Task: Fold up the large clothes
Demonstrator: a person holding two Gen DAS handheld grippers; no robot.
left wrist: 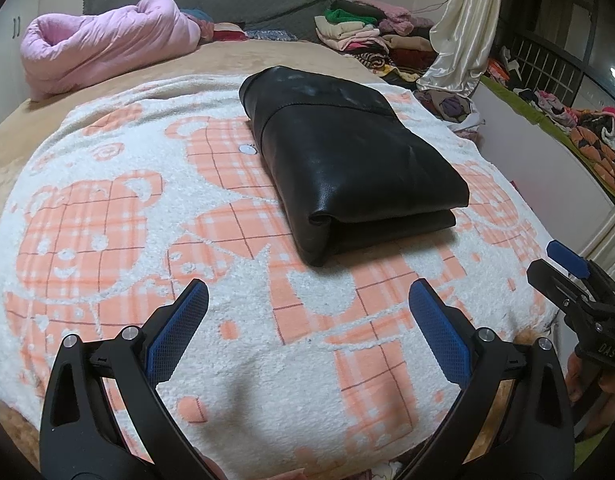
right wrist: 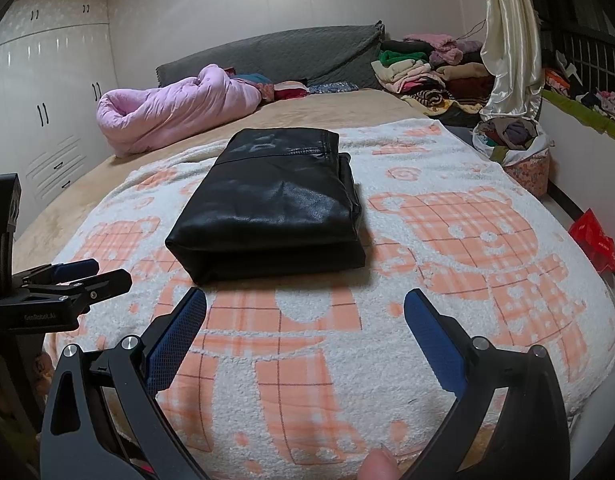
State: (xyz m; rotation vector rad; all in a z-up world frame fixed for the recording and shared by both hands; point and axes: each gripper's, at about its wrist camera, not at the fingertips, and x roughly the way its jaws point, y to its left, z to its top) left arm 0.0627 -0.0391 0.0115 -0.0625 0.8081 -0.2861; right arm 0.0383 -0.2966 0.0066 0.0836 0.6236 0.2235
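A black leather garment (left wrist: 347,160) lies folded into a thick rectangle on the white and orange bear blanket (left wrist: 127,220). It also shows in the right wrist view (right wrist: 271,208) on the same blanket (right wrist: 467,240). My left gripper (left wrist: 307,300) is open and empty, hovering over the blanket short of the garment's near edge. My right gripper (right wrist: 305,308) is open and empty, just short of the garment's near fold. The right gripper shows at the right edge of the left wrist view (left wrist: 567,264). The left gripper shows at the left edge of the right wrist view (right wrist: 79,276).
A pink quilt (left wrist: 107,44) lies bunched at the far left of the bed. Piles of folded clothes (left wrist: 367,36) sit at the far right by a cream curtain (left wrist: 463,28). A bag of clothes (right wrist: 515,140) and a red object (right wrist: 595,240) lie right of the bed.
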